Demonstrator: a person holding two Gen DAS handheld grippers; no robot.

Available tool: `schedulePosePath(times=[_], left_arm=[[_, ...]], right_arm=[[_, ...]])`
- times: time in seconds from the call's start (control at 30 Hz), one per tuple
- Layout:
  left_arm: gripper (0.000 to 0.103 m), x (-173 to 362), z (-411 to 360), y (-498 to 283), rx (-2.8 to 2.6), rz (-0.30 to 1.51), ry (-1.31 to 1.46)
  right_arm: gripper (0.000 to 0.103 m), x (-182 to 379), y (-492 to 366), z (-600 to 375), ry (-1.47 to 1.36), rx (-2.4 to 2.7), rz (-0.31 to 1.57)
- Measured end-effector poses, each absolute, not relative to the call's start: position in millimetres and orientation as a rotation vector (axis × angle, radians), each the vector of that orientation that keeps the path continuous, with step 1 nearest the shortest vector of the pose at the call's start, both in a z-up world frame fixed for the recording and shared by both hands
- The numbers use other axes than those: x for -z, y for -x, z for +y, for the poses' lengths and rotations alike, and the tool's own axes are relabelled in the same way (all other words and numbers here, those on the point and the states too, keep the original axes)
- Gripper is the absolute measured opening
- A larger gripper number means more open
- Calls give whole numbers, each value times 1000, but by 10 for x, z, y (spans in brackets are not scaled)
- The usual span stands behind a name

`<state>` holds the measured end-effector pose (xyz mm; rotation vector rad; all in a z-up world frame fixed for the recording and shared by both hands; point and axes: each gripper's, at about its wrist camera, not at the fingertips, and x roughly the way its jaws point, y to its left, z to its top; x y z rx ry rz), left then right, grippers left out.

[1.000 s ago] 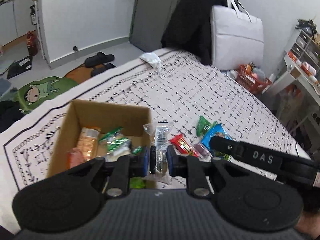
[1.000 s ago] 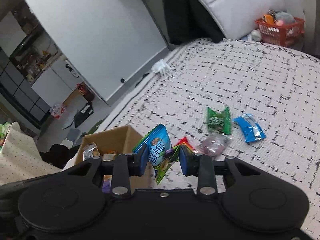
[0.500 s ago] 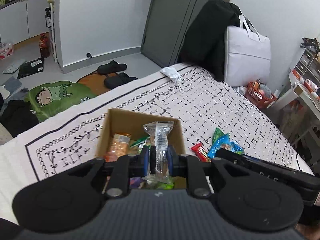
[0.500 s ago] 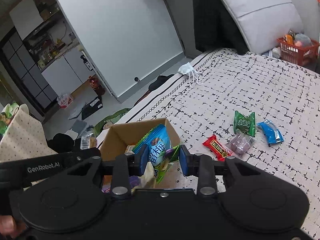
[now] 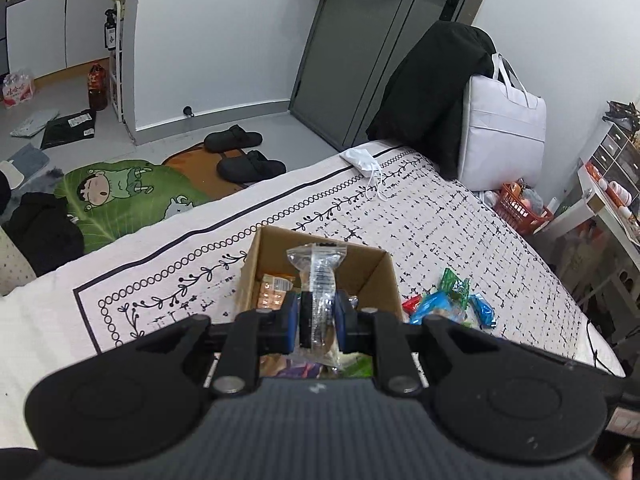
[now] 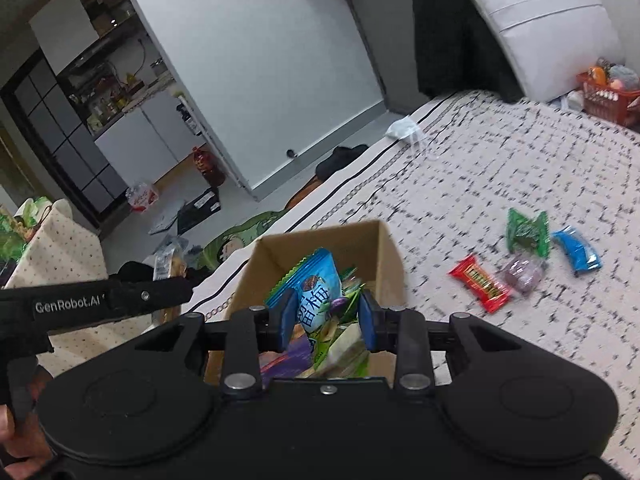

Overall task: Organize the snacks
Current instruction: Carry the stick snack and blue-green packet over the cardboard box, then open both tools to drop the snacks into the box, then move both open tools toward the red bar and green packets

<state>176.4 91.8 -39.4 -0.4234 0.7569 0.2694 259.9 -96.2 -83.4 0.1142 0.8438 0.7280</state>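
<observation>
both grippers are hanging over the cardboard box (image 5: 372,276) right now, each carrying one snack, so i'm reading this as the drop-off step. the left gripper (image 5: 318,322) is clenched tight on a clear plastic packet (image 5: 318,272) that's sticking up above its pads, and the right gripper (image 6: 328,316) is grasping a blue snack bag (image 6: 316,284) with green trim, jaws only partly closed around it. the box is sitting on the patterned bed cover (image 5: 440,216), near the edge with the printed border, and it's already holding stuff: an orange pack (image 5: 272,294) against one wall, plus green and purple wrappers lower down that i can't really make out. off to the side of the box, a red bar (image 6: 480,282), a purplish candy (image 6: 524,272), a green packet (image 6: 526,230) and a blue packet (image 6: 576,250) are lying loose on the cover, well apart from it. next move is probably just letting both go over the opening, one at a time so the two tools aren't bumping, then heading back for those four.
</observation>
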Motion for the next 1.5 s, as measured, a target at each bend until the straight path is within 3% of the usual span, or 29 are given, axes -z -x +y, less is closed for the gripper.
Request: schedulePosePath(times=[0.13, 0.17, 0.2, 0.27, 0.63, 0.7, 0.77, 0.83, 0.9, 1.17, 1.33, 1.5], left_arm=[[18, 419, 937, -1772, -264, 764, 433], [18, 432, 940, -1773, -261, 767, 436], [18, 442, 936, -1778, -258, 771, 439], [18, 468, 930, -1781, -252, 778, 443], [19, 573, 766, -1883, -205, 820, 448], [23, 580, 734, -1918, -192, 825, 458], [34, 605, 722, -1958, -191, 841, 472], [56, 629, 710, -1983, -211, 849, 476], [64, 640, 689, -1983, -236, 838, 468], [71, 675, 521, -2101, -244, 853, 432], [83, 665, 424, -2203, -227, 858, 443], [84, 660, 357, -2316, -219, 874, 460]], right_arm=[[36, 918, -2545, -825, -79, -784, 889], [40, 937, -2536, -809, -84, -781, 907], [50, 954, -2539, -806, -93, -775, 922], [58, 955, -2540, -820, -92, -771, 921], [60, 931, -2770, -1146, -153, -654, 918], [61, 954, -2822, -1212, -147, -629, 922], [61, 967, -2862, -1280, -151, -613, 926], [63, 958, -2906, -1358, -162, -603, 928], [69, 935, -2941, -1433, -170, -595, 923], [82, 879, -3118, -1813, -211, -535, 901], [89, 882, -3228, -2018, -237, -480, 899], [99, 847, -3293, -2157, -234, -469, 877]])
